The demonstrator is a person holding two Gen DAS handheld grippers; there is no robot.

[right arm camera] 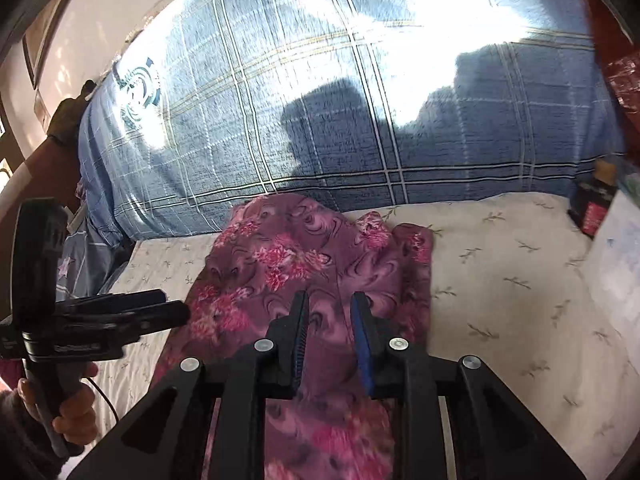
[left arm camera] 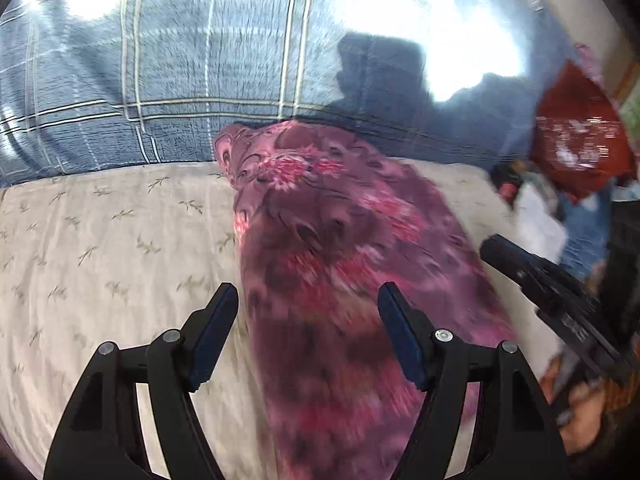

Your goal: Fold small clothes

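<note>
Both claws are seen raised above a purple-pink floral garment (right arm camera: 304, 272), neither pressing on it. On the left gripper (left arm camera: 308, 308) the jaws are held wide apart, with nothing clamped between them; the cloth is seen below and beyond the gap. On the right gripper (right arm camera: 330, 312) the jaws are parted only narrowly, and no fabric is pinched between the pads; the garment is seen through the slit, lying on the bed beneath.

The garment is laid out lengthwise on a cream sheet (right arm camera: 500, 280) printed with small sprigs, its far end reaching a blue plaid blanket (right arm camera: 320, 100) that is spread across the far part of the bed. In the right wrist view, the left gripper is seen at the left, gripped by a hand (right arm camera: 68, 412). A red bag (left arm camera: 580, 148) is seen at the far right of the bed, among blurred items.
</note>
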